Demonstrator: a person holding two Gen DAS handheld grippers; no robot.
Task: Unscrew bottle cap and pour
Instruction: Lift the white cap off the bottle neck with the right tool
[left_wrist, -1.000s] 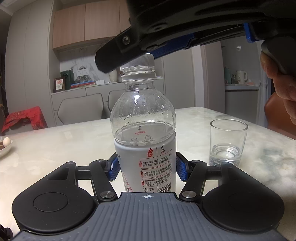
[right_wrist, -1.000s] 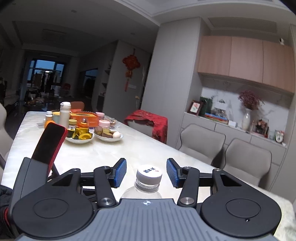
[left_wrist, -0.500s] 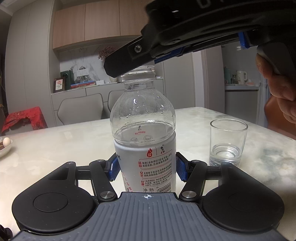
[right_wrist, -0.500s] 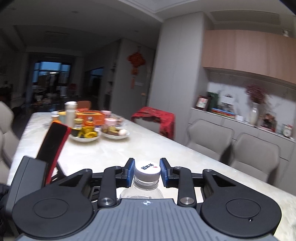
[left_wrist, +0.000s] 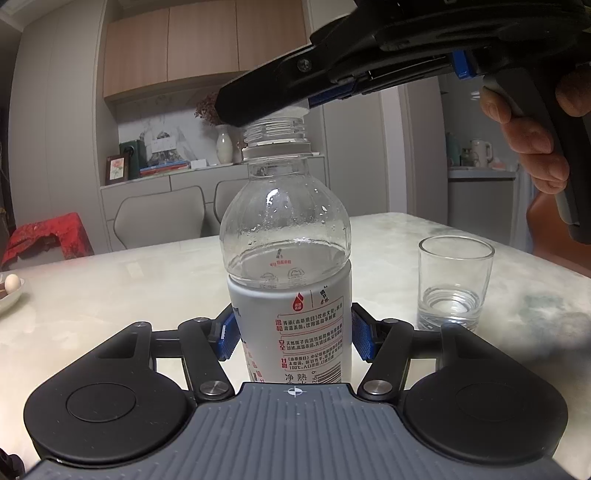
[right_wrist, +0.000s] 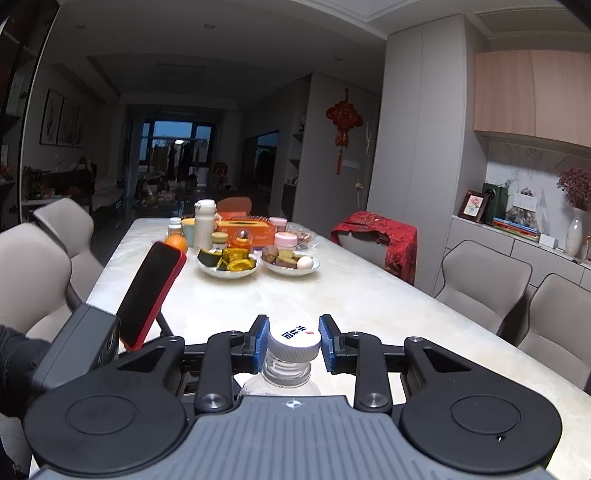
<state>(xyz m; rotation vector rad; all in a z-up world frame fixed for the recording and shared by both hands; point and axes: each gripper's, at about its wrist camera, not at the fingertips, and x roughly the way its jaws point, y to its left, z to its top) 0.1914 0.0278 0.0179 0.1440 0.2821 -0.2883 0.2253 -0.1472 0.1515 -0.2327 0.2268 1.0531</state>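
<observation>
I see the bottle (left_wrist: 288, 295) upright on the tabletop (left_wrist: 110, 295), part full, clamped by my left hand-held gripper (left_wrist: 291, 336). Glass (left_wrist: 454, 284) beside it: a little water. Right hand-held gripper (right_wrist: 293, 343) has just closed on the cap (right_wrist: 293, 339); cap now lifted, threads exposed.

The bottle (left_wrist: 289, 258) had a white label (left_wrist: 314, 332) with red and black Chinese print: boxed 温和, 安全 and 甘甜, plus 净熟 and a barcode digit 6 lower down. Its cap (right_wrist: 294, 336) carried dark characters too blurry to read.
</observation>
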